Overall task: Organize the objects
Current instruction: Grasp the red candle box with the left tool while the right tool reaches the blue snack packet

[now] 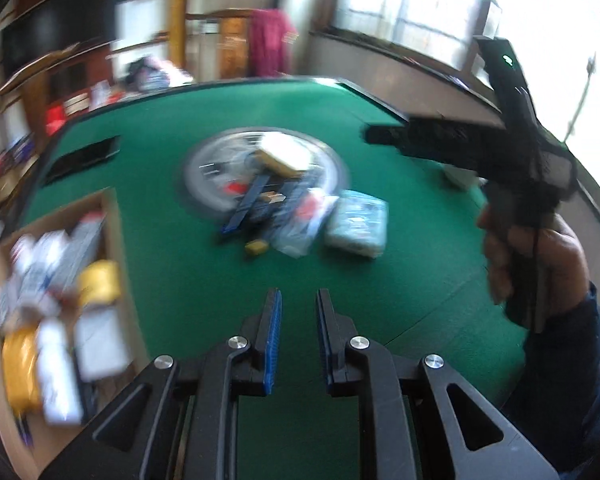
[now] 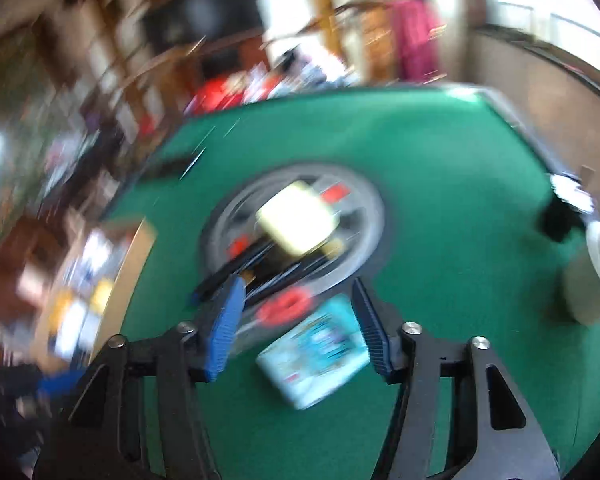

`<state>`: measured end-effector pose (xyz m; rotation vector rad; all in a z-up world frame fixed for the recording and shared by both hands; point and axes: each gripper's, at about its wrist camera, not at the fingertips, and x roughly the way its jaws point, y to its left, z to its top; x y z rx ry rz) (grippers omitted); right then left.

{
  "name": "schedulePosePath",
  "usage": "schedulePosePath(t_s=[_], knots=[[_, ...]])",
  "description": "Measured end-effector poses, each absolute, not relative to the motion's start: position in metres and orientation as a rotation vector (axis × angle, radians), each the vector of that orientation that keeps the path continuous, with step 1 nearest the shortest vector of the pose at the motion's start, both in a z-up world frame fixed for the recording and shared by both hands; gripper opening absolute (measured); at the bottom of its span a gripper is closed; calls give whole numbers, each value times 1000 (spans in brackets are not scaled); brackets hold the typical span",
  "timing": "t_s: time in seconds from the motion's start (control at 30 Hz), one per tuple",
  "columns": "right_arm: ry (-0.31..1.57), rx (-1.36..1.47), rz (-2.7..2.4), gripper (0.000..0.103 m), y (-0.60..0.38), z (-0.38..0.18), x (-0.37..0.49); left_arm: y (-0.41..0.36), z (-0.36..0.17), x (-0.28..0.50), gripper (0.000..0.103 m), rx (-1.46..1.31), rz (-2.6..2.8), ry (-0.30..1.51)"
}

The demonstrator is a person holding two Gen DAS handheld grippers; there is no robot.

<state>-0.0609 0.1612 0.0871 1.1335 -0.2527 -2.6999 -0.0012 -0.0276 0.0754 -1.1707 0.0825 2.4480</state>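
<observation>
A pile of small objects lies on and in front of a round silver disc (image 1: 260, 168) in the middle of the green table (image 1: 420, 240): a pale yellow block (image 1: 284, 152), dark blue strips (image 1: 248, 204), clear packets and a light blue packet (image 1: 358, 224). My left gripper (image 1: 298, 300) is open and empty, above the table's near side. My right gripper (image 2: 298, 292) is open and empty, with the light blue packet (image 2: 316, 348) seen between its fingers below. It also shows in the left wrist view (image 1: 376, 134), held high at the right. Both views are blurred.
An open cardboard box (image 1: 112, 216) with white and yellow packets stands at the table's left. A white cup (image 2: 596, 276) stands at the right edge. A dark slot (image 1: 82, 158) lies in the table's far left. Shelves and clutter stand beyond the table.
</observation>
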Motion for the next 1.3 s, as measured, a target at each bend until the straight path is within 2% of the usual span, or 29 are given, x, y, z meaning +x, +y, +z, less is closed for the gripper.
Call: schedulePosePath(t_s=[0.2,0.5,0.63,0.73,0.77,0.8,0.9,1.23,1.3], knots=[[-691,1144,-2662,61,219,60,-73,19,54,-57,17,-1260,2269,254],[-807,1096,-2646,61,232,58,-67,33,34,-87,17,-1350,2249,379],[-802,1068,-2643,61,233,63,-63,40,36,-85,18,-1352,2252,456],[-814,1060,-2646,61,234,62,-62,46,34,-86,28,-1354,2258,522],[-817,1063,-2641,61,234,61,-62,47,34,-88,40,-1356,2260,530],[-818,1066,-2639,61,236,62,-61,47,35,-89,48,-1357,2273,542],[-815,1067,-2635,61,236,61,-61,48,36,-91,52,-1351,2276,539],[-824,1061,-2649,61,238,63,-58,69,31,-104,50,-1324,2231,559],[-827,1066,-2647,61,239,63,-58,75,28,-106,35,-1340,2197,523]])
